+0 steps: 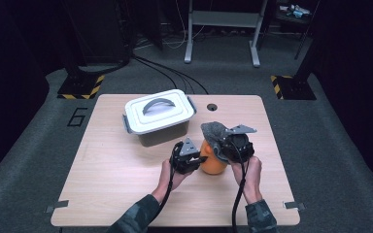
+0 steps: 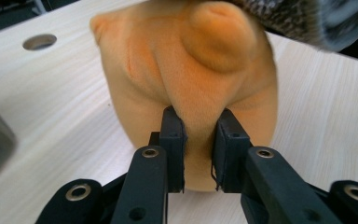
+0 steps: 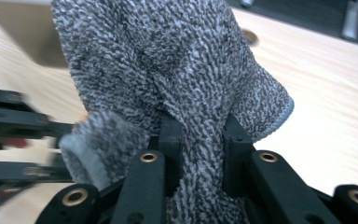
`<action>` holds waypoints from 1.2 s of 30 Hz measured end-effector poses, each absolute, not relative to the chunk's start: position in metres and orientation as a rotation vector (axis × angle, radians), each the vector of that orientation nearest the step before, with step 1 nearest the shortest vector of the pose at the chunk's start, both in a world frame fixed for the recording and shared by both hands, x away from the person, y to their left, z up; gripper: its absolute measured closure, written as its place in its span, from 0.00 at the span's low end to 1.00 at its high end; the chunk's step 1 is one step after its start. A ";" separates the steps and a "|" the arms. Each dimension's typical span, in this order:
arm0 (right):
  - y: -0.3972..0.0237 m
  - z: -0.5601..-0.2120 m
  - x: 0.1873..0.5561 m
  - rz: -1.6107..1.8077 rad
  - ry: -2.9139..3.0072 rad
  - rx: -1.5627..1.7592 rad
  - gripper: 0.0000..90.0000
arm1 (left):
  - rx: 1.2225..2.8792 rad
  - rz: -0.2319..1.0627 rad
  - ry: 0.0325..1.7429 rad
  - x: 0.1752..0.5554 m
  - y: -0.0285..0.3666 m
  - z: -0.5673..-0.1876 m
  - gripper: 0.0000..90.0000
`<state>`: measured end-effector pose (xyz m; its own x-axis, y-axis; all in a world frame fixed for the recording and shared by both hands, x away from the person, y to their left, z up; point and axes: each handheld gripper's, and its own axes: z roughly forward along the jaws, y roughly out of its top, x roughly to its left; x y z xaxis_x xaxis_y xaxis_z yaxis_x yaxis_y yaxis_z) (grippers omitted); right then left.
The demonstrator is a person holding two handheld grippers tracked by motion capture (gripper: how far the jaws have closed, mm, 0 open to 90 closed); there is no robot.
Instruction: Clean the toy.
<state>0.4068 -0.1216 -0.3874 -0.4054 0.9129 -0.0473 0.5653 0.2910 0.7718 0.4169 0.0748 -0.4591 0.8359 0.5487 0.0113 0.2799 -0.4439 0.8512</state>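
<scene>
High view: two hands come up from the bottom edge, and each one holds a black claw. The left claw (image 1: 200, 158) sits on the left side of an orange soft toy (image 1: 212, 164). The right claw (image 1: 219, 145) sits just to the right of the toy, near its top. A grey knitted cloth (image 1: 214, 130) lies over the top of the toy, up against the right claw. The toy is between the two claws, and they are close together.

Behind the left claw, farther up the wooden table (image 1: 116, 170), stands a white box with a lid (image 1: 159, 116) and a grey handle on top. It is near the claws but does not touch them. A small round hole (image 1: 211, 107) in the table is behind the right claw.

Left gripper view shows the left claw (image 2: 198, 140) pinching a fold of the fuzzy orange toy (image 2: 186, 70). The two black jaws press on the fold from both sides. The toy rises straight ahead of the jaws, and a bit of the grey cloth (image 2: 289, 18) hangs at the top right, above the claw.

Right gripper view shows the right claw (image 3: 203, 135) pinching the grey cloth (image 3: 168, 70). The cloth bunches up between the jaws and stands tall in front of them. The other claw is a blurry dark shape to the left.
</scene>
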 end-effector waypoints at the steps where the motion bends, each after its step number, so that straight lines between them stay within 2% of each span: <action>1: -0.118 -0.383 0.404 0.965 2.090 1.301 0.82 | 2.061 0.361 0.595 0.417 0.075 -0.458 0.85; 7: -0.102 -0.389 0.410 0.897 2.145 1.288 0.82 | 2.075 0.367 0.575 0.414 0.076 -0.464 0.87; 15: -0.144 -0.428 0.446 0.754 2.097 1.494 0.82 | 2.048 0.366 0.571 0.412 0.078 -0.471 0.87; 19: -0.153 -0.444 0.446 0.767 2.116 1.530 0.82 | 2.052 0.367 0.564 0.412 0.080 -0.472 0.86; 25: -0.146 -0.412 0.431 0.814 2.067 1.430 0.82 | 2.054 0.358 0.551 0.411 0.081 -0.471 0.86; 30: -0.123 -0.380 0.416 0.912 2.128 1.266 0.81 | 2.067 0.364 0.520 0.408 0.077 -0.471 0.85; 34: -0.117 -0.396 0.430 0.826 2.188 1.293 0.81 | 2.070 0.369 0.522 0.408 0.077 -0.471 0.83; 36: -0.125 -0.405 0.436 0.892 2.191 1.339 0.81 | 2.062 0.353 0.535 0.408 0.078 -0.472 0.81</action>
